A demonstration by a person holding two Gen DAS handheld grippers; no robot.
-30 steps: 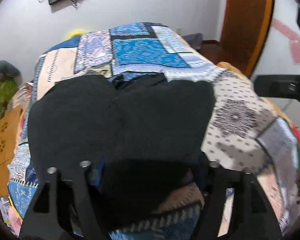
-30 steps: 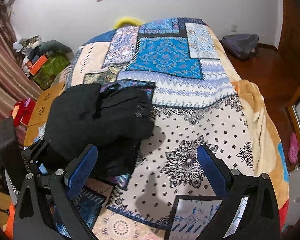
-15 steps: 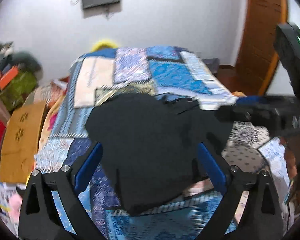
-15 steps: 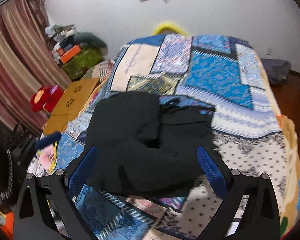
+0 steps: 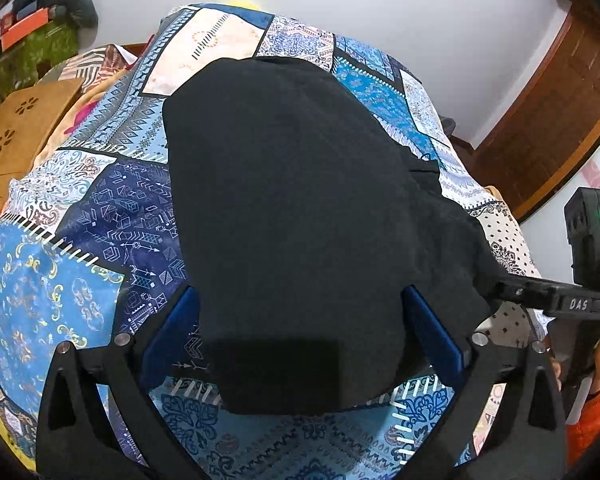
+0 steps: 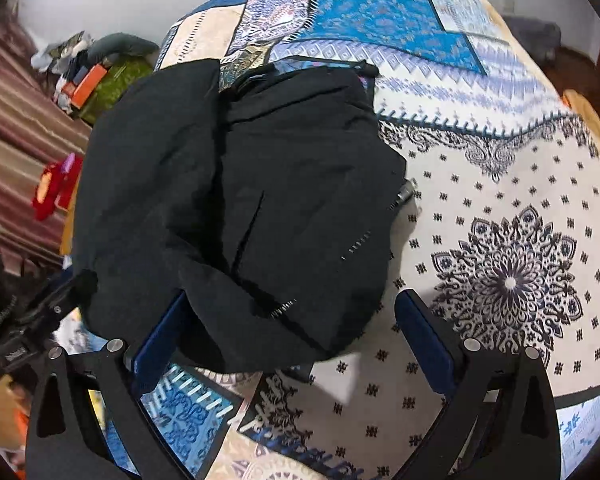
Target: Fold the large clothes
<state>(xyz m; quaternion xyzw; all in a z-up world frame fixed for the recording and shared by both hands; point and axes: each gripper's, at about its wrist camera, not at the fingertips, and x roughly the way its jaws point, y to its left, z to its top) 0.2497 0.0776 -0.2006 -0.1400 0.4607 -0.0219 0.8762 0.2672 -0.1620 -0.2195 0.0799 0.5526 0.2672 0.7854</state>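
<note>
Lying folded on the patchwork bedspread (image 5: pixel 80 272), the black jacket (image 5: pixel 300 208) is filling the middle of the left wrist view as a smooth, featureless dark mound, while the right wrist view is showing what that one hides: the jacket's (image 6: pixel 240 208) seams, a slanted pocket slit, short silver zipper teeth and a metal zipper pull at its 3 o'clock edge, resting on the cream part of the bedspread (image 6: pixel 520 208). The left gripper (image 5: pixel 300 332) is pointing steeply down at the near end of the jacket, its jaws having just been opening and now standing wide, the blue pads at either side of the cloth without pressing on it. The right gripper (image 6: pixel 288 332) is also tilting steeply down, jaws spread wide over the jacket's near right corner, gripping nothing. Only the left view is showing the right gripper from outside, at 3 o'clock, with a hand (image 5: pixel 596 368) and an orange sleeve (image 5: pixel 592 412) behind it.
</note>
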